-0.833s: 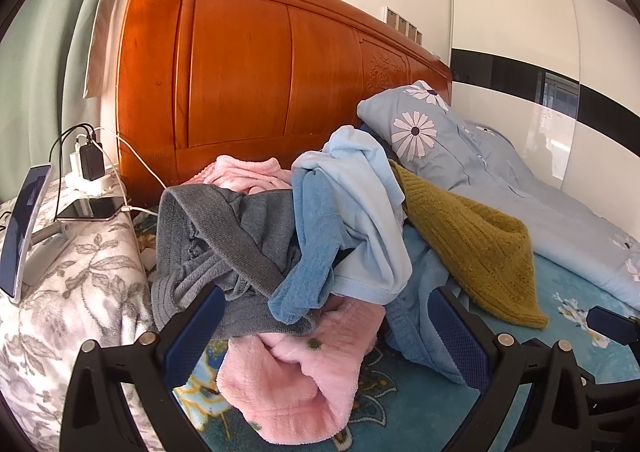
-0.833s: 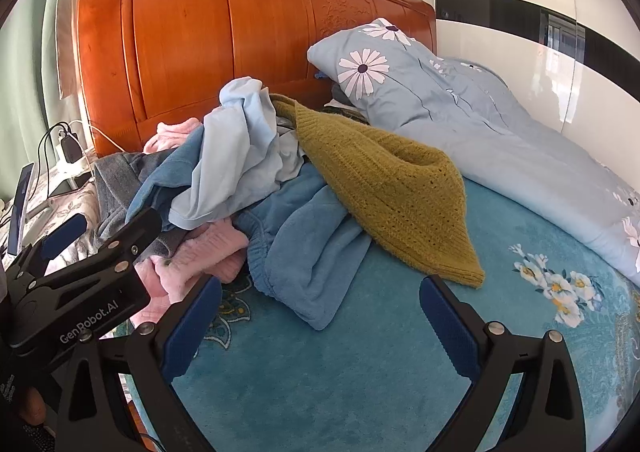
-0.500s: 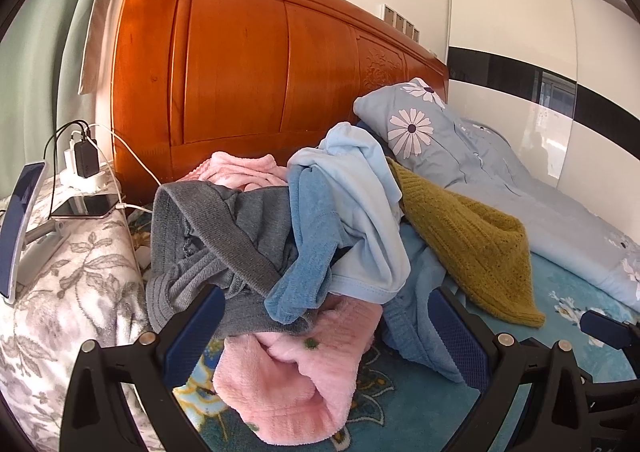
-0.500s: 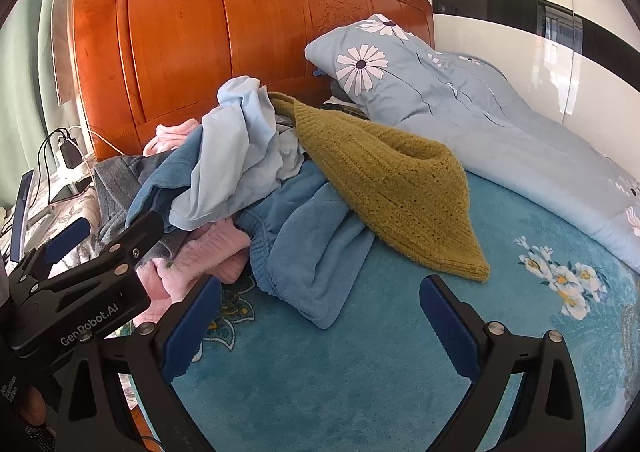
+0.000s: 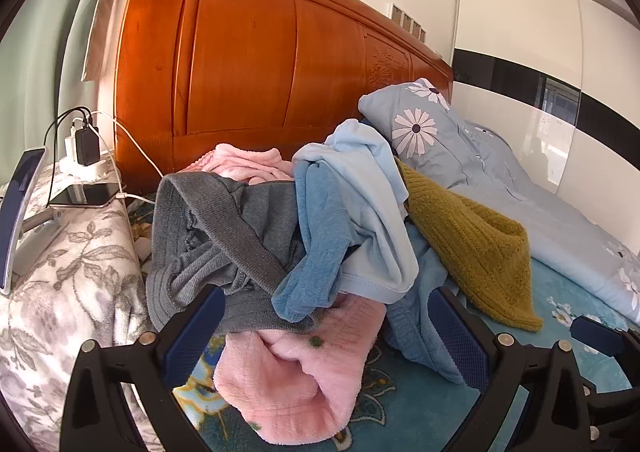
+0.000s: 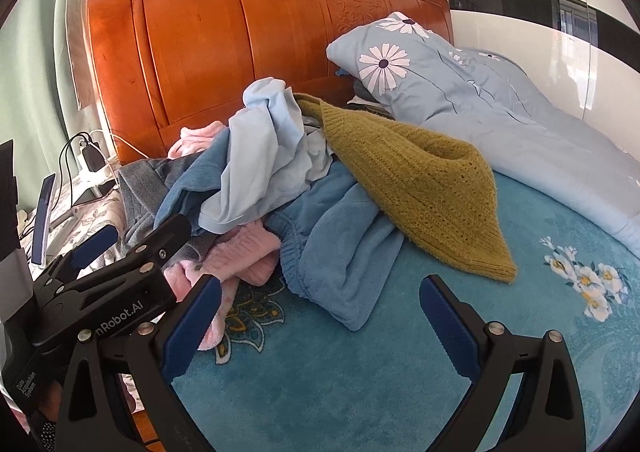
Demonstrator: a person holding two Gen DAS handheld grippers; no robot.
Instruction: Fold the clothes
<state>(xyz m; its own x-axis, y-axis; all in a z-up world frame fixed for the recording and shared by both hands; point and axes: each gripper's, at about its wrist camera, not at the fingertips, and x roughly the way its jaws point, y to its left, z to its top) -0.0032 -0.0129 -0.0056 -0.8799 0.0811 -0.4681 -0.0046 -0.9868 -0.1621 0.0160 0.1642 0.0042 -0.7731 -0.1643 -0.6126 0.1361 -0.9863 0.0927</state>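
Meanwhile left gripper (image 5: 326,328) edges closer over pink fleece garment (image 5: 296,372), right gripper (image 6: 320,316) nearer pile; both jaws wide, empty; folding unstarted.

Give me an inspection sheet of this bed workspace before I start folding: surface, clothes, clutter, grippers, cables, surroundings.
Surface: teal floral bedspread, bare in front.
Job's things: unfolded heap; mustard knit sweater, light blue shirt, blue fleece garment, pink fleece garment, grey knit garment.
Clutter: phone and tablet on the bedside stand.
Grippers: left gripper open, around the pink fleece garment, not pressing; right gripper open, empty.
Cables: charger cables by the headboard.
Surroundings: wooden headboard, floral pillow, wardrobe.
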